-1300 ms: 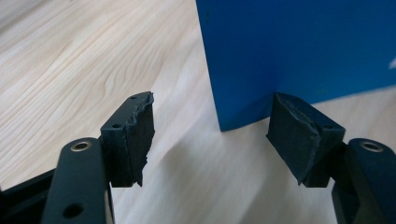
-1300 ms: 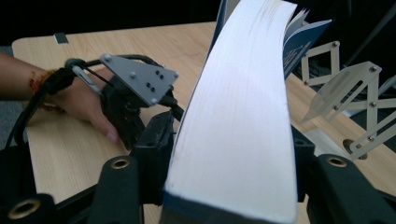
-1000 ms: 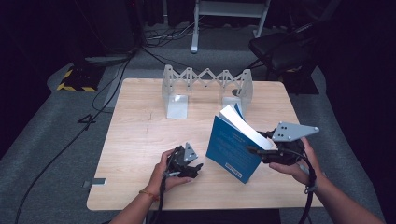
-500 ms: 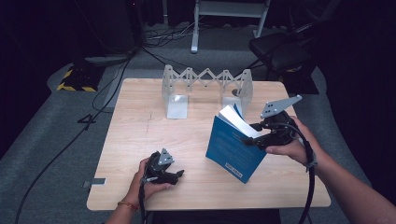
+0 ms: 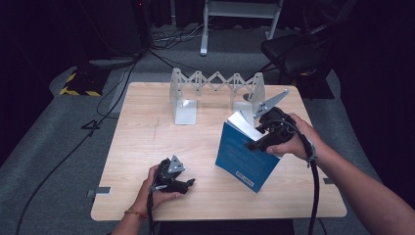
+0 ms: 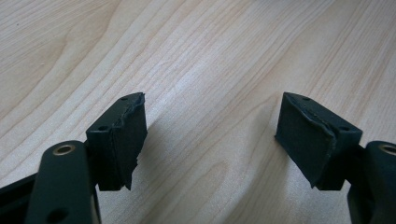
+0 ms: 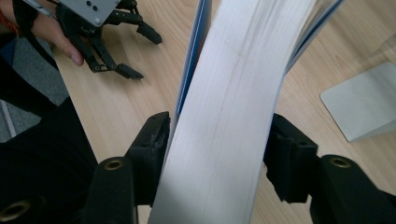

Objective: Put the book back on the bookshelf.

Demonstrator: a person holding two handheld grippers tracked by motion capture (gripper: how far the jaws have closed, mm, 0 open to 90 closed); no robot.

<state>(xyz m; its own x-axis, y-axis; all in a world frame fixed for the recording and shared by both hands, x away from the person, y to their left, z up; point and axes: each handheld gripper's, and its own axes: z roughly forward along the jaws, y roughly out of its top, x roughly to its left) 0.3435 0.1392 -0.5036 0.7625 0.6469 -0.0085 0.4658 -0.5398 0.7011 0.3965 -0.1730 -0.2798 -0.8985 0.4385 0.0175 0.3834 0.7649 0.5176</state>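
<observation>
A blue paperback book [image 5: 244,157] stands tilted on one lower corner at the right of the wooden table [image 5: 147,147], white page edges [image 7: 233,116] facing up. My right gripper [image 5: 257,139] holds its upper end. In the right gripper view the jaws of my right gripper [image 7: 217,144] press on both covers, and they have just been closing a little. My left gripper [image 5: 188,183] rests near the front edge, left of the book and apart from it. In the left gripper view its jaws [image 6: 210,140] stand open over bare wood. It lies farther off as the left gripper [image 7: 144,56] in the right gripper view.
A grey metal accordion book rack [image 5: 215,81] stands at the back of the table, with a flat foot plate [image 5: 185,111] on its left, also seen as the plate [image 7: 364,107]. Cables [image 5: 98,127] run over the floor at left. A dark chair [image 5: 293,49] stands behind.
My right gripper has carried the book's top end up and toward the rack. My left gripper slid back to the front left of the table, then stayed still.
</observation>
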